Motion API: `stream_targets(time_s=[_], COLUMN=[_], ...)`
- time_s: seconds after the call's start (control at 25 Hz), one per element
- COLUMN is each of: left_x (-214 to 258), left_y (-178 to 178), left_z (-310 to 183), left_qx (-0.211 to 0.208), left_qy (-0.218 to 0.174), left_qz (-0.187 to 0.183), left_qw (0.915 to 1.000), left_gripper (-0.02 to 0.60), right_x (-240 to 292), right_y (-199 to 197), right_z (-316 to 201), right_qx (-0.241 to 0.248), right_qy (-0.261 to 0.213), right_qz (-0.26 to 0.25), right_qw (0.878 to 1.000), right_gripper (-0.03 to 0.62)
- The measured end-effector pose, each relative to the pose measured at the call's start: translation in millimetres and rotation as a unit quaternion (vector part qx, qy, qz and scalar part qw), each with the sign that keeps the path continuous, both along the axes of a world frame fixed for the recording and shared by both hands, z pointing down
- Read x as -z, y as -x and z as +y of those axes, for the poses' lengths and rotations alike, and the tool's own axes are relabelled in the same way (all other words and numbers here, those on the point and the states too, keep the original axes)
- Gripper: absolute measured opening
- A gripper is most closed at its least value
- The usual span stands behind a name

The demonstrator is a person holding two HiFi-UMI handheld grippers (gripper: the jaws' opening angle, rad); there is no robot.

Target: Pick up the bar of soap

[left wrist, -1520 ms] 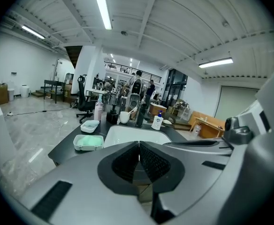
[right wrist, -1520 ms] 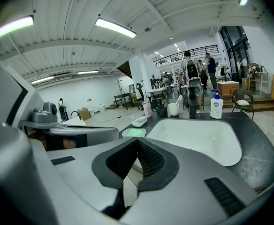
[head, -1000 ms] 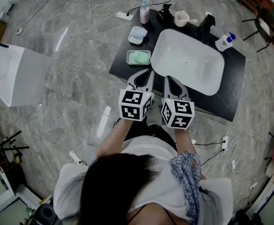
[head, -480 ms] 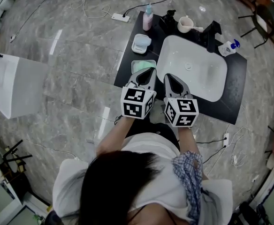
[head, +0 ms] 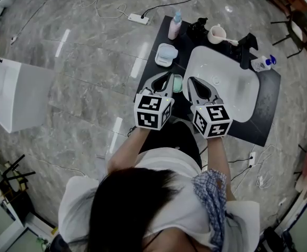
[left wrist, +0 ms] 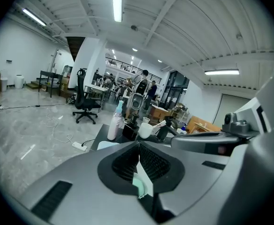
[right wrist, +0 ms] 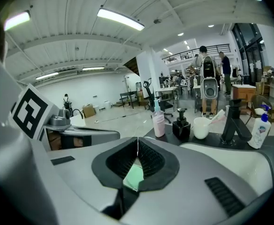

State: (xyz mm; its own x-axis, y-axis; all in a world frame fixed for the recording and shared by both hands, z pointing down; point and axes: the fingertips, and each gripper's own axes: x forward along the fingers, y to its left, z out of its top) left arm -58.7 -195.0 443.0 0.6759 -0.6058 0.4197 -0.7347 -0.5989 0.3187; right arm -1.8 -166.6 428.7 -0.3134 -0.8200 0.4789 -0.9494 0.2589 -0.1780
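Observation:
The pale green bar of soap (head: 177, 83) lies in a shallow dish on the black table (head: 266, 101), left of the white sink (head: 237, 96). Only a strip of it shows between my two grippers in the head view. My left gripper (head: 168, 76) is shut and empty, its tips just left of the dish. My right gripper (head: 191, 81) is also shut and empty, just right of it, over the sink's left rim. In the left gripper view the soap (left wrist: 140, 184) shows below the closed jaws (left wrist: 138, 146). The right gripper view shows the soap (right wrist: 134, 176) under its closed jaws (right wrist: 137, 144).
Behind the soap stands a light blue lidded dish (head: 166, 54). A pink bottle (head: 174, 27), a black dispenser (head: 198, 28), a white cup (head: 216, 34), a black faucet (head: 246, 42) and a blue-capped bottle (head: 262, 63) line the table's back. A power strip (head: 139, 19) lies on the floor.
Both grippers have moved forward over the table's near edge, side by side. The soap dish, in full view before, is now mostly covered between them. Both jaws stayed shut.

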Motion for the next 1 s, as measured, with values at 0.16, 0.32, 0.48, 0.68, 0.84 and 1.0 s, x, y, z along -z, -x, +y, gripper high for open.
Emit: stream_targets(time_s=[0.16,0.32,0.48,0.68,0.84,1.0], left_x=[-4,-8,-13,-21,-34,-45], left_y=[5,11,15,21,28,33], left_z=[-9,-20,-32,-43,-46,-53], left_qx=[0.007,0.024,0.042,0.065,0.079,0.097], left_qy=[0.003,0.006,0.01,0.02,0.03,0.041], left_qz=[-0.011,-0.019,-0.03,-0.037,-0.055,-0.063], left_qw=[0.9999,0.9995,0.9986,0.997,0.9949,0.9925], left_gripper=[0.014,0.014,0.014,0.014,0.014,0.014], right_x=[0,-10,-22,-35,-56,-72], right_y=[13,26,33,37,45,42], right_z=[-18,-31,-46,-71,-81,-103], right_qx=[0.044,0.096,0.145,0.204,0.277,0.309], right_qy=[0.002,0.004,0.023,0.037,0.071,0.087], right_qz=[0.029,0.084,0.11,0.123,0.139,0.16], right_qw=[0.999,0.992,0.983,0.97,0.948,0.933], right_gripper=[0.017,0.017,0.017,0.031,0.169,0.201])
